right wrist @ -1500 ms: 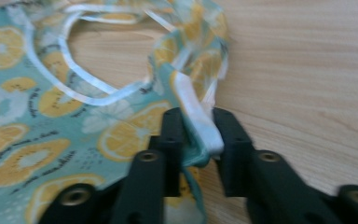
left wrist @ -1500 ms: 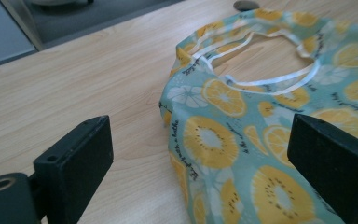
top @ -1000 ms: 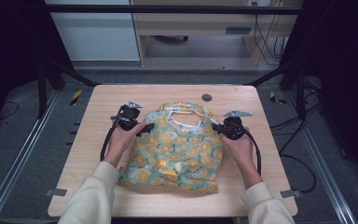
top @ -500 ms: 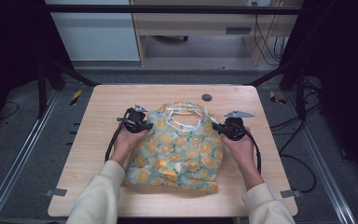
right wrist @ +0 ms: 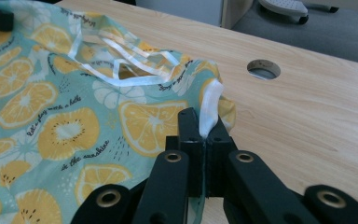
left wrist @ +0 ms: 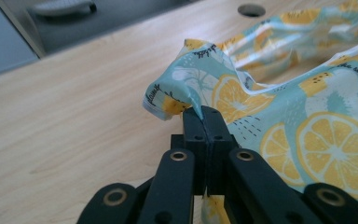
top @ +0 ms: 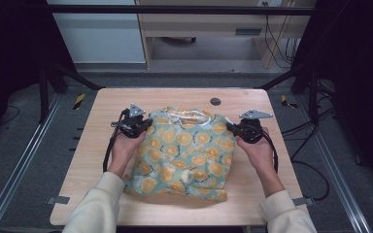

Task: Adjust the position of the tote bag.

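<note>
Lemon-print garment (top: 187,153) lies flat mid-surface (top: 87,160), neckline far. Left gripper (left wrist: 204,114) has just been closing and now pinches the left shoulder; right gripper (right wrist: 200,122) is clamped on the right shoulder. Grasp done; next, I'd judge, an even lift.

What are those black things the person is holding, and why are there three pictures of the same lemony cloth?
Those are tongs: a person holds one in each hand and squeezes things with them. One picture comes from a camera up high, looking down at the wooden table. There you see the left tongs and the right tongs. The other two pictures come from little cameras riding on the tongs, so you look along their black jaws. On the table lies a light blue cloth with lemon slices printed on it. The left tongs have just closed on one top corner of the cloth, and the right tongs are shut on the other top corner. Both hold the fabric pinched tight.
</note>
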A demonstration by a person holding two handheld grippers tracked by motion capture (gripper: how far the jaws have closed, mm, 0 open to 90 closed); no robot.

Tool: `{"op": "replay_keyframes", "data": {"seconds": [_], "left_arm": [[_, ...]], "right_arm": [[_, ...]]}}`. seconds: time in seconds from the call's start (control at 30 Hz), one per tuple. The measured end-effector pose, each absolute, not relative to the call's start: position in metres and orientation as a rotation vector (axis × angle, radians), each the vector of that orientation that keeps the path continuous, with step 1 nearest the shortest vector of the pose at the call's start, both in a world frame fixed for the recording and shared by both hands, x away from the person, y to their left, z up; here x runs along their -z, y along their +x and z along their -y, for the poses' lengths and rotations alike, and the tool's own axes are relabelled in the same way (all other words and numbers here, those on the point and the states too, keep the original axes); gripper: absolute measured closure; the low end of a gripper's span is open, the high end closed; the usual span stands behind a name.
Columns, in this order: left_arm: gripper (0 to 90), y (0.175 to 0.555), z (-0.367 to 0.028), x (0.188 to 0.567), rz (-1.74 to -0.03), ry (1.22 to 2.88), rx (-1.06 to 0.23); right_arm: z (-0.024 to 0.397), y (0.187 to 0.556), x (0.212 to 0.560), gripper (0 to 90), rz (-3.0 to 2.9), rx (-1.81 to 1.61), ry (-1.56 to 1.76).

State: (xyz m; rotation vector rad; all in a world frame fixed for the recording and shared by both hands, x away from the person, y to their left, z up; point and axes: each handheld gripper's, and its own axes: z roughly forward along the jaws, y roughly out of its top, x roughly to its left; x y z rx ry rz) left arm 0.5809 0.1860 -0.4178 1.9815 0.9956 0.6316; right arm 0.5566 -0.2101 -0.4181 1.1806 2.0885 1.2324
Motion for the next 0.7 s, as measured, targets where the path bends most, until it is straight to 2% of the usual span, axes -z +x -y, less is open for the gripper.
{"op": "replay_keyframes", "data": {"seconds": [0.3,0.57,0.7], "left_arm": [[90.0,0.573,-0.186,0.403,-0.938,1.976,-0.667],[90.0,0.574,-0.197,0.391,-0.945,1.851,-0.641],[90.0,0.571,-0.199,0.388,-0.940,1.844,-0.635]], "right_arm": [[0.216,0.553,0.402,88.6,-2.070,-1.262,1.164],[0.216,0.559,0.393,88.6,-2.052,-1.283,1.131],[0.215,0.559,0.389,88.6,-2.038,-1.292,1.121]]}}
